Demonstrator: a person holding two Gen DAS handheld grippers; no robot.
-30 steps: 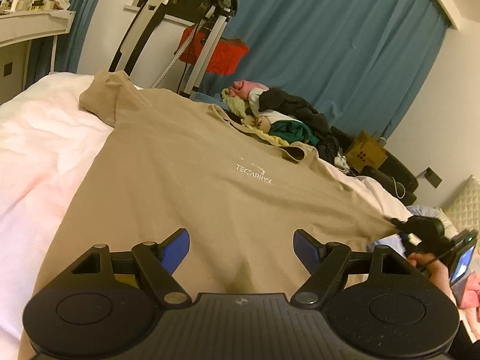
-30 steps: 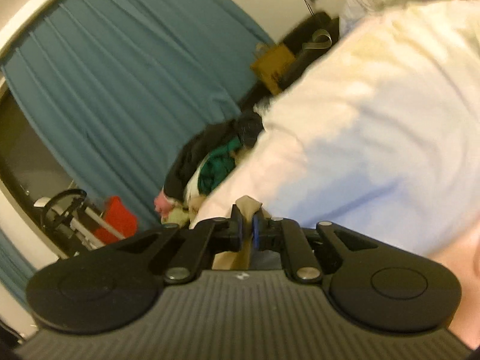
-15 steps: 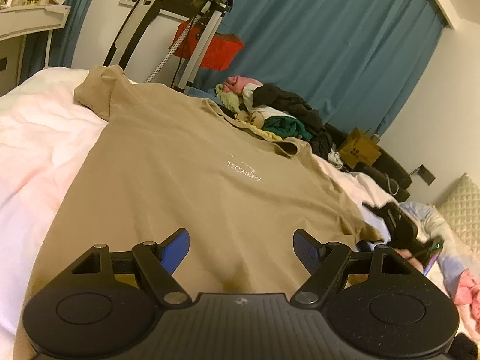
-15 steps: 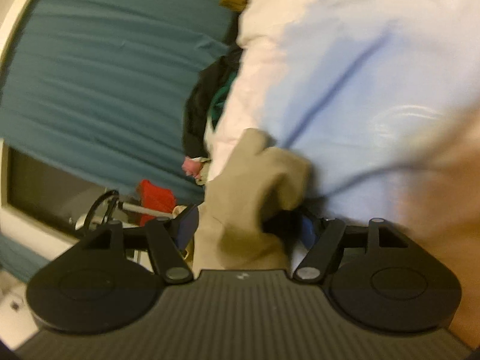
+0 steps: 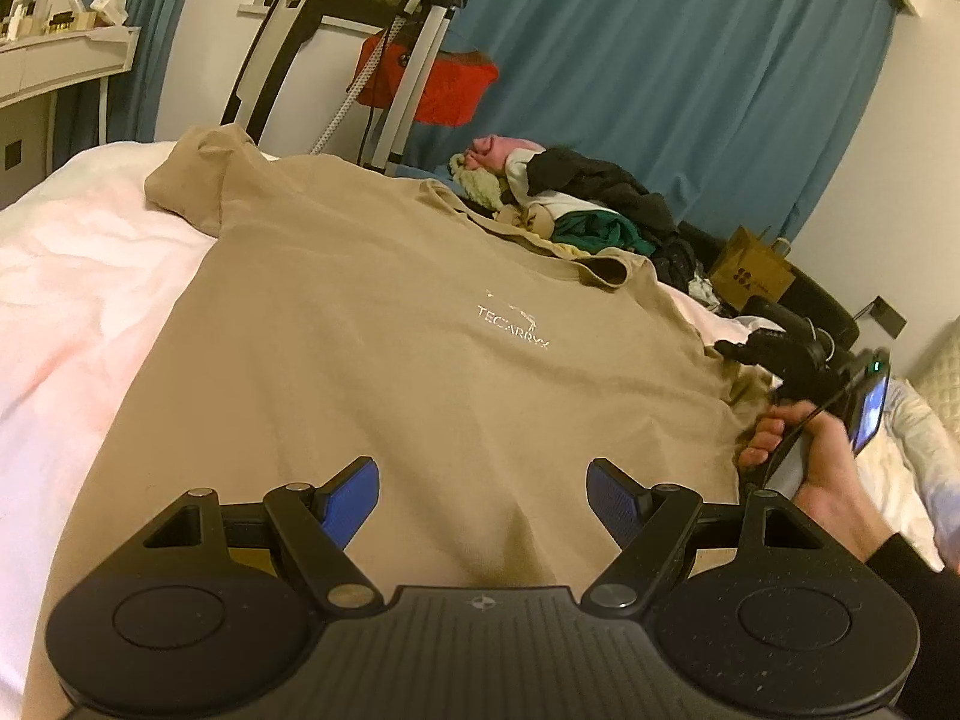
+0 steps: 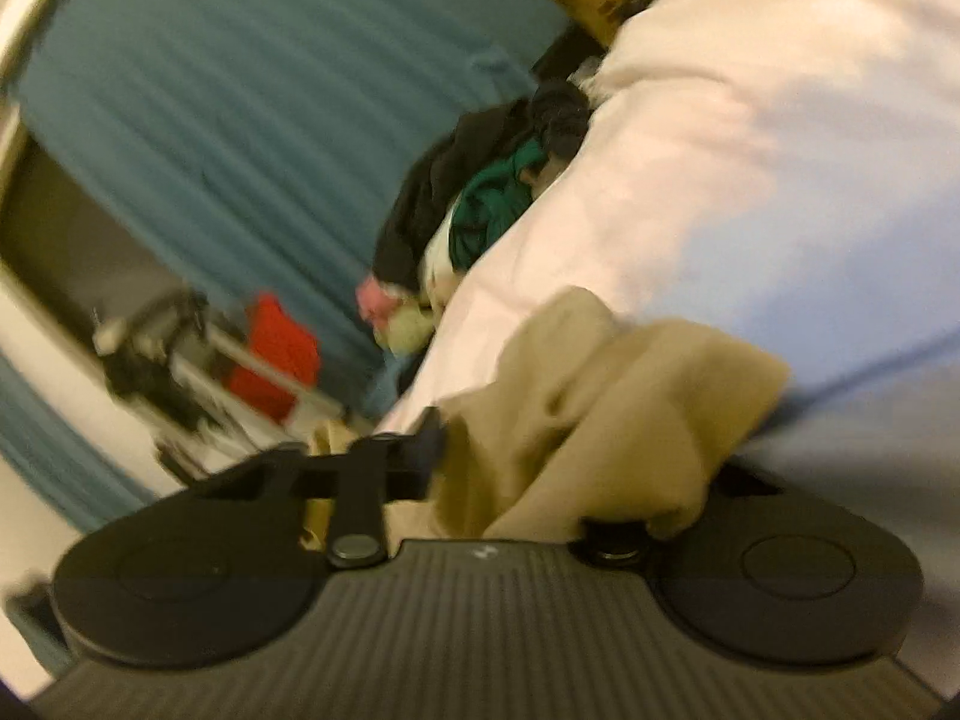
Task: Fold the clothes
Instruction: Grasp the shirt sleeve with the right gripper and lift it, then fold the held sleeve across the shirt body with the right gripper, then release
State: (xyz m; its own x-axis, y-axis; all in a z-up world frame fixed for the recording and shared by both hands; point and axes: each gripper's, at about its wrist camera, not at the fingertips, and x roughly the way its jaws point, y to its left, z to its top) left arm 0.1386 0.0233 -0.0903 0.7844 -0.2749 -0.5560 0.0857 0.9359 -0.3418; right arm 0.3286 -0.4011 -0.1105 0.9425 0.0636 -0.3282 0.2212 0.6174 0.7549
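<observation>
The tan T-shirt lies spread flat and face up on the white bed, its collar toward the heap of clothes by the blue curtain, and the left gripper hovers over the shirt's lower part with its jaws wide apart and nothing between the blue pads. Over at the shirt's right sleeve, the right gripper has bunched tan cloth draped between and over its jaws; that view is blurred and one finger is buried, so I cannot tell whether they are clamped or apart.
</observation>
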